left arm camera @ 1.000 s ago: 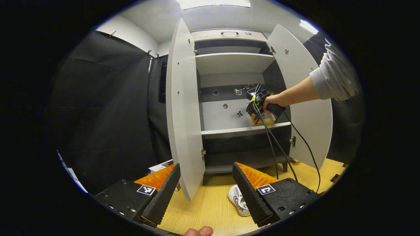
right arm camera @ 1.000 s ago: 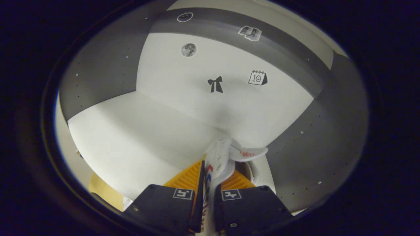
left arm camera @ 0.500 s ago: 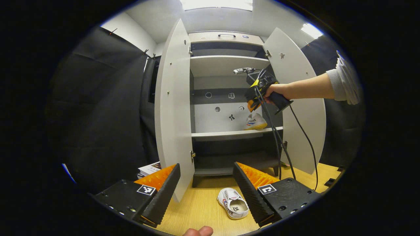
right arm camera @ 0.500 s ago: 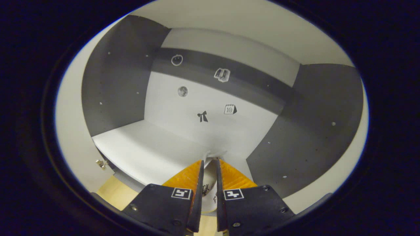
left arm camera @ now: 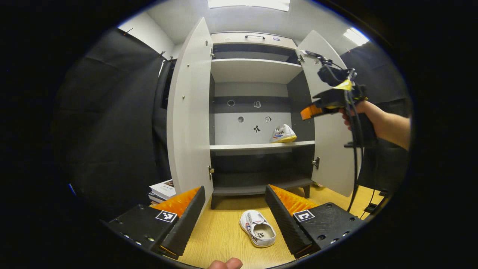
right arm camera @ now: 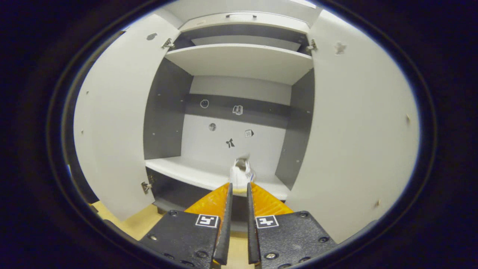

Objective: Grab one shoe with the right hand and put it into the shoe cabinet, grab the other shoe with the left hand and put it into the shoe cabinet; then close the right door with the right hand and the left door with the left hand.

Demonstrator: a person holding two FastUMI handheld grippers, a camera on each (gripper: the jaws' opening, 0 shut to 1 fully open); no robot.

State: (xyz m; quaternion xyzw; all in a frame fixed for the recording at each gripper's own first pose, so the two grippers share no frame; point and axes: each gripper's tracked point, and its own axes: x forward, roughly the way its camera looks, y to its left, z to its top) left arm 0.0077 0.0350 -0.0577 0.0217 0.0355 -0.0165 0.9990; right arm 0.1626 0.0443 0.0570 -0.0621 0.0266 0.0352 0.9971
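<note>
Standing at the centre of the left gripper view, the shoe cabinet (left arm camera: 257, 112) has both doors swung open, the left door (left arm camera: 188, 112) at centre left and the right door (left arm camera: 328, 142) at centre right. One shoe (left arm camera: 283, 134) sits on the middle shelf (left arm camera: 239, 147) toward its right end, against the back panel. The other shoe (left arm camera: 257, 233) lies on the wooden floor (left arm camera: 220, 239) at bottom centre, between the widely spread left tongs (left arm camera: 235, 220). In the right gripper view, the right tongs (right arm camera: 238, 224) at bottom centre are narrowed to a slim gap with nothing between them, pointing at the shelved shoe (right arm camera: 241, 173).
</note>
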